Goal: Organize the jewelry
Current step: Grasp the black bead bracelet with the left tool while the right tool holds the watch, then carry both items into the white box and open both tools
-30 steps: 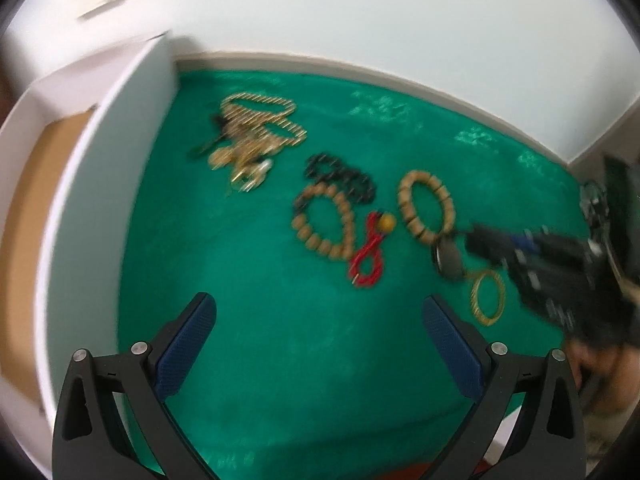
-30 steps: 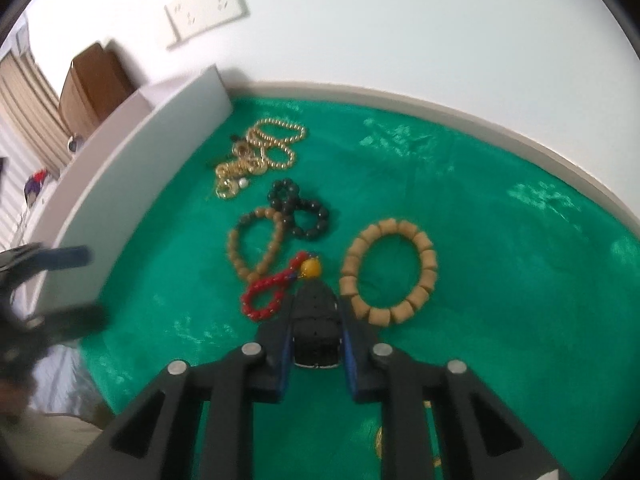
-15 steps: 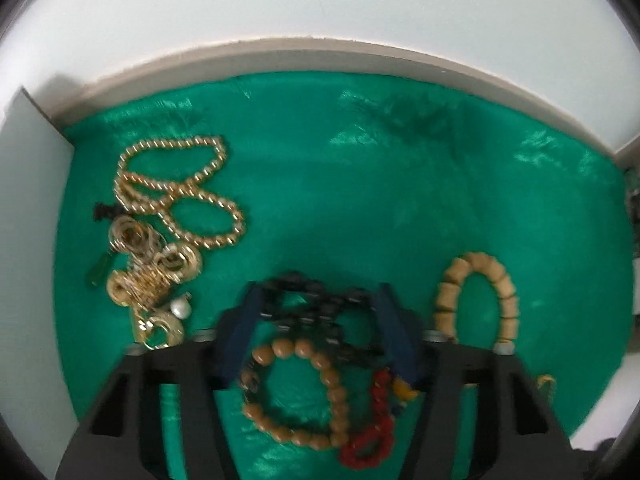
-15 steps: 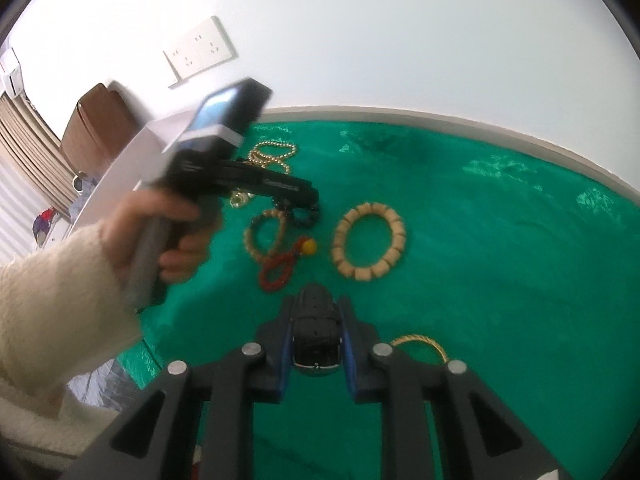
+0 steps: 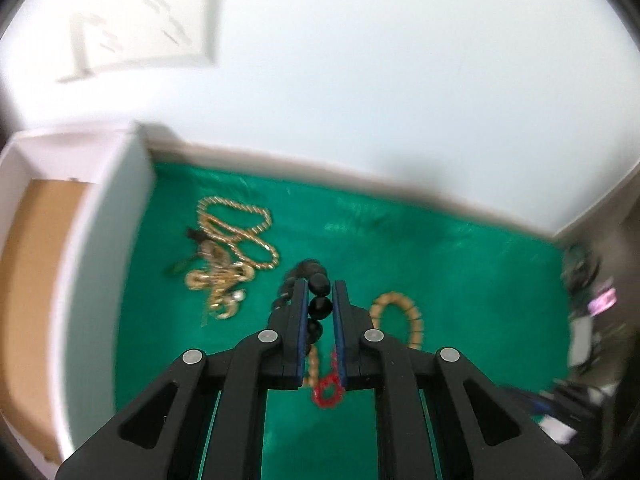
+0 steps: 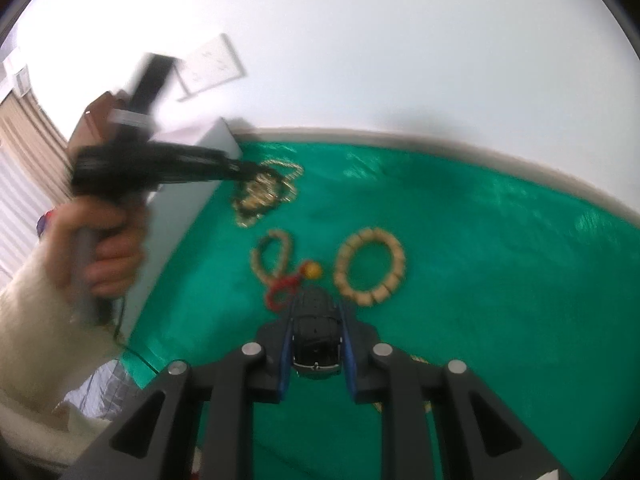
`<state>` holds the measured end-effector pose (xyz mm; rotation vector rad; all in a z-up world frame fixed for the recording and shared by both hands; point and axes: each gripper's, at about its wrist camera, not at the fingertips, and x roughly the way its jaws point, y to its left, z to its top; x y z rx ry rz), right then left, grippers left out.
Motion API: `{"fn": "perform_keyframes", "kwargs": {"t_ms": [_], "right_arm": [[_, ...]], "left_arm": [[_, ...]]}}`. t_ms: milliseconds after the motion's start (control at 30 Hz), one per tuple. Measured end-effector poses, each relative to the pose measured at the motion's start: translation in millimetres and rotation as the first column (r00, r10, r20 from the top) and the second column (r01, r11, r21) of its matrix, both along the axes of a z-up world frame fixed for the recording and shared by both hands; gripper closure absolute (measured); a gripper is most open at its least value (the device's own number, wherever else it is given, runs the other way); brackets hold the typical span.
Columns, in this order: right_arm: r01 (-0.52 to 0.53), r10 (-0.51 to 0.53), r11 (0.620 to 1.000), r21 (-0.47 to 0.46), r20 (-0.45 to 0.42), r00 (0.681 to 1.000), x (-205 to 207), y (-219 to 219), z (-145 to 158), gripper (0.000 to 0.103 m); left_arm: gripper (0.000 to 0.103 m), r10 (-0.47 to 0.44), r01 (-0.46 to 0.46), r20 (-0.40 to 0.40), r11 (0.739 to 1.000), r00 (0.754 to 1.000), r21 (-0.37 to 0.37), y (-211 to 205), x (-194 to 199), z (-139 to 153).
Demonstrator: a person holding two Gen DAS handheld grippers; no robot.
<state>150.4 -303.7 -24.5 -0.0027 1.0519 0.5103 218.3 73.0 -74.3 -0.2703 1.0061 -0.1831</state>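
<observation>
My left gripper (image 5: 320,292) is shut on a black bead bracelet (image 5: 319,306) and holds it lifted above the green cloth (image 5: 460,280); it also shows in the right wrist view (image 6: 248,170). My right gripper (image 6: 316,316) is shut on a black watch (image 6: 316,336). On the cloth lie a gold jewelry pile (image 5: 228,256), a tan bead bracelet (image 6: 370,266), a brown bead bracelet (image 6: 272,256), and a red bead bracelet with a yellow bead (image 6: 288,284). A gold bangle (image 6: 418,360) peeks out behind my right gripper.
A white box (image 5: 100,260) with a brown inside stands at the cloth's left edge. A white wall with a socket plate (image 6: 208,66) runs behind. Dark clutter (image 5: 588,320) sits off the cloth's right edge.
My left gripper closed on the black bead bracelet and lifted it off the cloth, toward the gold pile. My right gripper still holds the watch.
</observation>
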Motion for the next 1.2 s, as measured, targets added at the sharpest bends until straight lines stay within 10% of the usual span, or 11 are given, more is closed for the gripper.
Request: {"fn": "perform_keyframes", "kwargs": {"t_ms": [333,633,1000,1200], "right_arm": [[-0.296,0.287,0.949,0.107,0.098,0.953,22,150,62,0.082],[-0.496,0.495,0.859,0.126,0.042,0.868,19,326,34,0.082],[-0.514,0.517,0.856,0.055,-0.068,0.853,-4,415,-16,0.078],[-0.442,0.444,0.895,0.056,-0.033,0.895,-6,410,2,0.056]], "left_arm": [[0.093,0.259,-0.261,0.042,0.965,0.965,0.039,155,-95,83],[0.093,0.468,-0.458,-0.043,0.878,0.883,0.14,261,-140,22],[0.091,0.463,-0.436,-0.112,0.877,0.879,0.203,292,-167,-38],[0.033,0.462,-0.444,-0.044,0.872,0.886,0.207,294,-180,-29]]}}
